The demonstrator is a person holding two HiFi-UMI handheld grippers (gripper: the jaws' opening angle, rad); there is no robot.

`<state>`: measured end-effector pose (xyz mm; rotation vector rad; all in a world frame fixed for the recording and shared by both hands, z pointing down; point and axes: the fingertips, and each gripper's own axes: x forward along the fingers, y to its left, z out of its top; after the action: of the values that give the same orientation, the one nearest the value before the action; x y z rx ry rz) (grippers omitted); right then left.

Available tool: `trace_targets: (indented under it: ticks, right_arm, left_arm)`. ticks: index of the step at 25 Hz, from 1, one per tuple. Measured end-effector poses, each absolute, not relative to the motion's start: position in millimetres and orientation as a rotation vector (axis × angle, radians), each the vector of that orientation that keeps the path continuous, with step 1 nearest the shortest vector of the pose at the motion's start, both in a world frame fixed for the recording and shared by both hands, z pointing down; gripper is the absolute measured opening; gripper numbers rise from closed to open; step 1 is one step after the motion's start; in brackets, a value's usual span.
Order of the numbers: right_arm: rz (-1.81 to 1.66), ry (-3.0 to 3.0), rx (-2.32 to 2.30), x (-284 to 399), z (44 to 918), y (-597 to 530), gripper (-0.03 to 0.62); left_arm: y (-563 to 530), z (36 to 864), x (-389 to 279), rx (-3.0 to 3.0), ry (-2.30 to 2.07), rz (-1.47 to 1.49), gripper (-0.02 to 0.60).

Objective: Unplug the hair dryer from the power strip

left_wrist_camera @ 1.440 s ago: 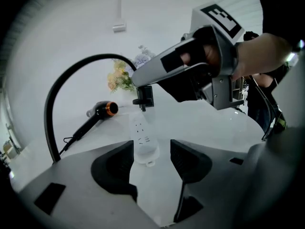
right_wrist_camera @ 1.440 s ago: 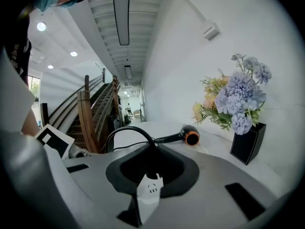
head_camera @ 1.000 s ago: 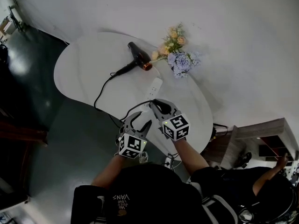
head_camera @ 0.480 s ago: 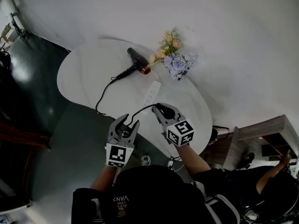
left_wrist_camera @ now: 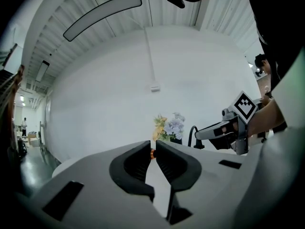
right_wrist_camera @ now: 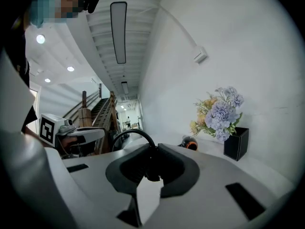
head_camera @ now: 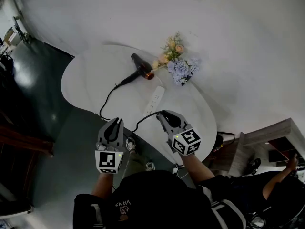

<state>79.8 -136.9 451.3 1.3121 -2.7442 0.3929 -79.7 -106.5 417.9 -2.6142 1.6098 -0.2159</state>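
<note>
Right hand-held gripper (head_camera: pixel 163 113) is clamped on the black plug (right_wrist_camera: pixel 152 168) of the thin black cord (head_camera: pixel 107 97), held up off the white oval tabletop (head_camera: pixel 86 75). The plug looks pulled clear of the white power strip (head_camera: pixel 155 99), so the unplug seems done. The strip lies flat just ahead of the right gripper, apart from it. The black hair dryer with copper nozzle (head_camera: pixel 141 66) lies on its side further back, beside the bunch of lilac and yellow flowers (head_camera: pixel 178 63), well apart from both grippers. Left hand-held gripper (head_camera: pixel 116 122) is off the near table edge with its jaws closing to a narrow slit and nothing between them. It likely steadied the strip and isn't needed now.
</note>
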Motion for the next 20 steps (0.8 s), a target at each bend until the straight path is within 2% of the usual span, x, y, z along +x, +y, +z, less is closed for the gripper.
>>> trace_targets:
  ticks: [6,20]
  right_arm:
    - [0.427,-2.734,1.317,81,457,-121,0.066]
    - [0.47,-2.706,1.305,83,477,-106,0.064]
  left_arm:
    - [-101,416,-92,-2.608,1.674,-0.214,0.02]
    - [-89,437,-103,-2.614,1.758,-0.273,0.018]
